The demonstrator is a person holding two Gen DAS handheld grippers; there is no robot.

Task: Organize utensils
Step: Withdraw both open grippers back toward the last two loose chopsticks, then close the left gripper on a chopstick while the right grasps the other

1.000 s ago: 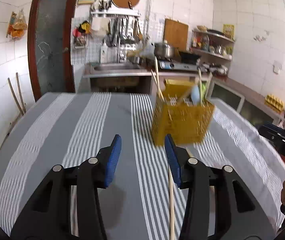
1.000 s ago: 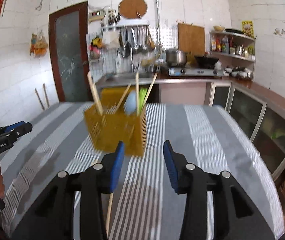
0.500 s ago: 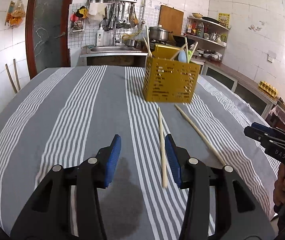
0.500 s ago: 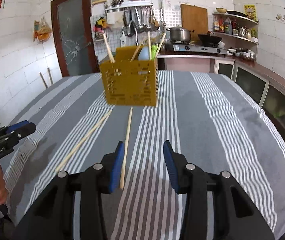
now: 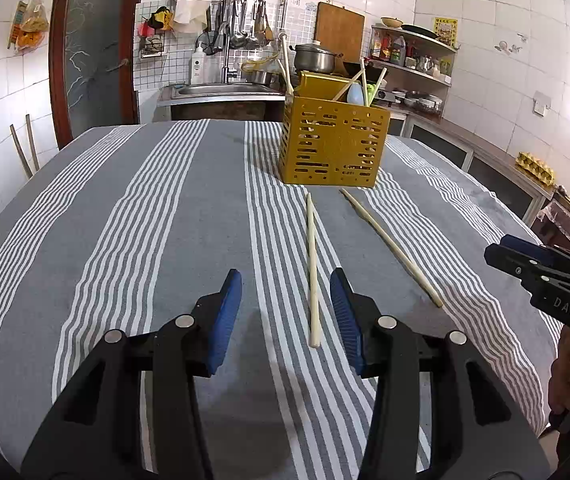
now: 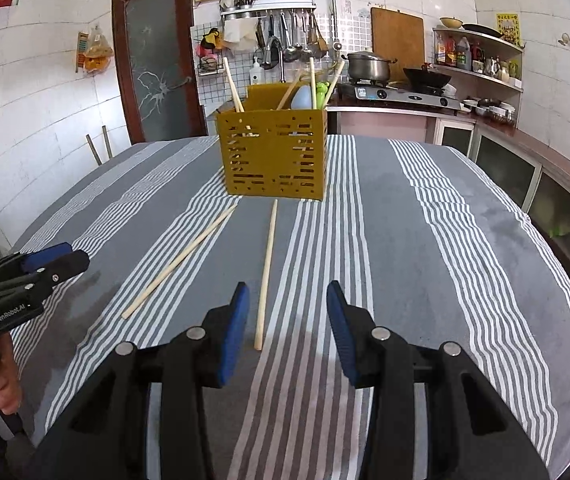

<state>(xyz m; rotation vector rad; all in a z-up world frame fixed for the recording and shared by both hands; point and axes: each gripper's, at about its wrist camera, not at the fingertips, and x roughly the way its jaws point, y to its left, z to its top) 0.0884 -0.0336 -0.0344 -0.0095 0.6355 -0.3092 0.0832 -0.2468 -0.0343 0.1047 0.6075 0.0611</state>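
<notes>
On the striped tablecloth [image 5: 133,240] before you: one yellow slotted utensil basket [image 5: 333,146], upright at the far middle, holding chopsticks and a pale spoon. Two loose chopsticks lie apart in front of it: one chopstick [image 5: 312,268] reaching toward your left gripper [image 5: 285,316], the other chopstick [image 6: 179,262] angled alongside. Your left gripper and right gripper [image 6: 287,326] each stand partly open, holding nothing.
</notes>
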